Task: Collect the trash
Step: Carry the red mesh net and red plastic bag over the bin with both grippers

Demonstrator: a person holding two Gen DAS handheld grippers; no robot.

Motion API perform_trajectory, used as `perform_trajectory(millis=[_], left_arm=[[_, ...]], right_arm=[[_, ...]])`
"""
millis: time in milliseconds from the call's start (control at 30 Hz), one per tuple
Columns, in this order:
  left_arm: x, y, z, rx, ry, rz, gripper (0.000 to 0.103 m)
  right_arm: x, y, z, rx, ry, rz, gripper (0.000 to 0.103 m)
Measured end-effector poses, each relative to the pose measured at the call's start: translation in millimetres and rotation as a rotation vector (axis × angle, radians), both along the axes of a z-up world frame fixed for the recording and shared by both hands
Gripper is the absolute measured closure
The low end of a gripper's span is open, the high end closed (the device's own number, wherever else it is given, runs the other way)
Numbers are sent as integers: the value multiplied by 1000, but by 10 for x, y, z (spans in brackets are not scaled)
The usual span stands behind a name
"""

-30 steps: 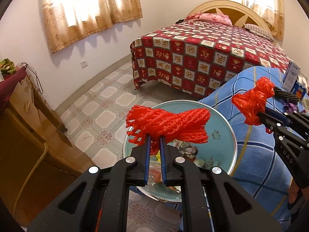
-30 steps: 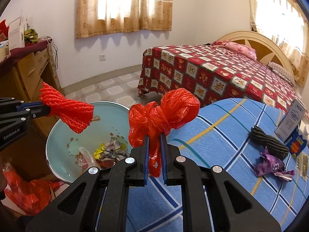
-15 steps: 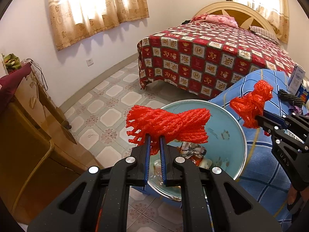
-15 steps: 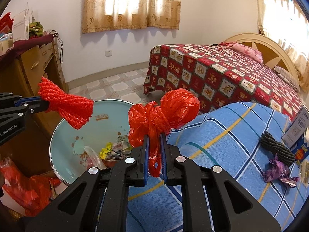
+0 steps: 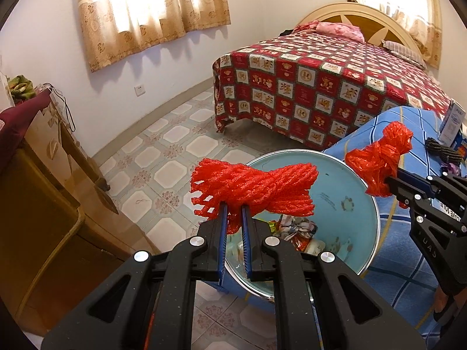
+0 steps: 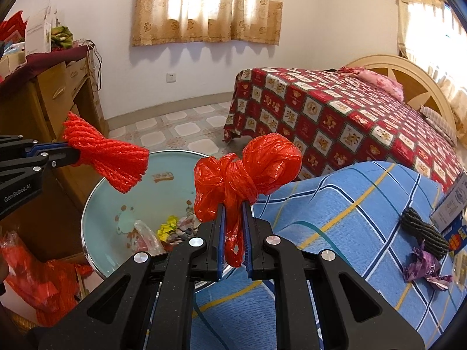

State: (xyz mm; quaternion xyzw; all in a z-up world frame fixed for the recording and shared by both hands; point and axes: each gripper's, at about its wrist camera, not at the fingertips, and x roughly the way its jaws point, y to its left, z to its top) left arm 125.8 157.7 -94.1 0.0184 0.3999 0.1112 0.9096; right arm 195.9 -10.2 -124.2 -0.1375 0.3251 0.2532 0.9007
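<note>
My left gripper (image 5: pixel 233 208) is shut on a red foam net (image 5: pixel 254 191), held in the air over the near rim of a pale blue basin (image 5: pixel 344 186) with trash in its bottom. My right gripper (image 6: pixel 233 205) is shut on a knotted red plastic bag (image 6: pixel 248 172), hanging above the basin's right edge (image 6: pixel 96 198). In the left wrist view the red plastic bag (image 5: pixel 379 157) shows at the right, and in the right wrist view the red foam net (image 6: pixel 108 154) shows at the left. A purple wrapper (image 6: pixel 423 265) and a dark net roll (image 6: pixel 423 230) lie on the blue checked cloth (image 6: pixel 335 218).
A wooden cabinet (image 5: pixel 52 204) stands left of the basin, with a red bag (image 6: pixel 38 280) on the floor by it. A bed with a red patterned cover (image 5: pixel 321 87) fills the back right. Boxes (image 6: pixel 449 213) sit on the blue cloth. Tiled floor (image 5: pixel 163 151) lies between.
Both views have swung slightly, so the basin sits further right in the left wrist view. Both grippers keep their hold over the basin.
</note>
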Motion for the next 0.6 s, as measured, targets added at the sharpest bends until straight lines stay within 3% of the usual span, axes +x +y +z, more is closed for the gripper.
perform_trajectory(millis=[600], left_arm=[[4,41,-27,-6,9,0,93]], right_arm=[[-4,53,-8,-1,1,9,91]])
